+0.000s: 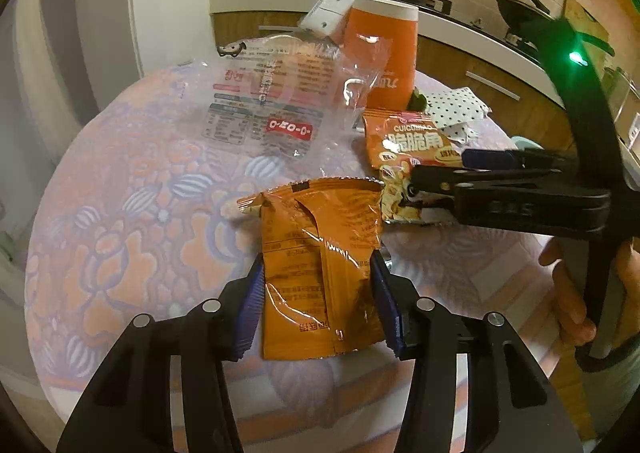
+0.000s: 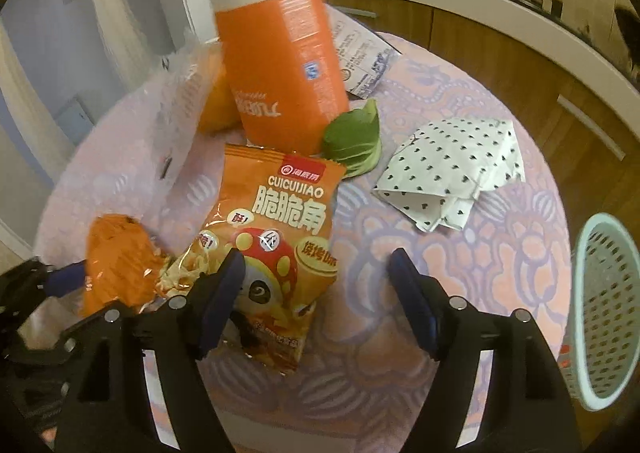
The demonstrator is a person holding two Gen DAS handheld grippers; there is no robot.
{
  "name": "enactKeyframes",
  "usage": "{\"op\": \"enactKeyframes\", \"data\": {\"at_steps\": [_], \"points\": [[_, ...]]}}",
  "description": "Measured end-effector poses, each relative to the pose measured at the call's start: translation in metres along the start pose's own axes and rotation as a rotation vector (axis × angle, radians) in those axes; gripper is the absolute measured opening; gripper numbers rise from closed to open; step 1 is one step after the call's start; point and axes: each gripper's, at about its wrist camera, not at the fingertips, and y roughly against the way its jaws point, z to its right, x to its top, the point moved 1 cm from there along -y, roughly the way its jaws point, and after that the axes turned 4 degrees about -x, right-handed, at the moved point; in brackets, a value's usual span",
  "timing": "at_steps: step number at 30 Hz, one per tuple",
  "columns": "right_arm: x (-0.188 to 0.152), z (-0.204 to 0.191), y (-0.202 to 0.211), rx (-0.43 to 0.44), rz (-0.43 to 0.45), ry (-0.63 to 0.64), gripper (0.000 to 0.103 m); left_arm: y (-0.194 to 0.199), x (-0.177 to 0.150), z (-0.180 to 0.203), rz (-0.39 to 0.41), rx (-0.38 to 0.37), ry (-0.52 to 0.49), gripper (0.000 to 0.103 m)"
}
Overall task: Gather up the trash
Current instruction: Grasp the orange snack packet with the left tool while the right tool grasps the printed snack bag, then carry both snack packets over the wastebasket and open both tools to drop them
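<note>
Right wrist: mesh basket (image 2: 608, 313) at table edge (image 2: 472, 253); contents unseen.

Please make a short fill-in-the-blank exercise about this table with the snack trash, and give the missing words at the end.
1. The left gripper has the plain ____ wrapper between its pads.
2. The leaf lies beside the tall orange ____.
3. The folded napkin is white with small dark ____.
4. The mesh ____ stands at the table's right edge.

Missing words: orange; canister; dots; basket
</note>
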Motion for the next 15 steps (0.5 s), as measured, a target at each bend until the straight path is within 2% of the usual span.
{"op": "enactKeyframes", "data": {"at_steps": [1, 3, 4, 5, 6, 8, 10, 15], "points": [[0.001, -0.004, 0.000, 0.001, 0.002, 0.011, 0.067, 0.002, -0.002, -0.001, 0.005, -0.006, 0.000, 0.047], [0.002, -0.011, 0.001, 0.009, 0.013, 0.024, 0.050, 0.008, -0.005, -0.003, 0.019, -0.014, 0.002, 0.047], [0.002, -0.012, 0.002, 0.015, 0.019, 0.027, 0.037, 0.010, -0.006, -0.004, 0.023, -0.024, 0.004, 0.047], [0.001, -0.014, 0.003, 0.011, 0.023, 0.028, 0.028, 0.014, -0.007, -0.006, 0.029, -0.052, 0.010, 0.047], [0.000, -0.015, 0.003, -0.009, 0.029, 0.030, 0.025, 0.016, -0.009, -0.007, 0.032, -0.078, 0.015, 0.047], [-0.001, -0.017, 0.009, -0.007, 0.054, 0.028, 0.011, 0.022, -0.011, -0.009, 0.048, -0.117, 0.019, 0.047], [-0.006, -0.010, 0.019, 0.015, 0.073, 0.025, 0.005, 0.028, -0.012, -0.010, 0.062, -0.134, 0.021, 0.047], [-0.015, -0.007, 0.035, 0.000, 0.117, 0.026, 0.005, 0.039, -0.009, -0.006, 0.100, -0.155, 0.022, 0.047]]}}
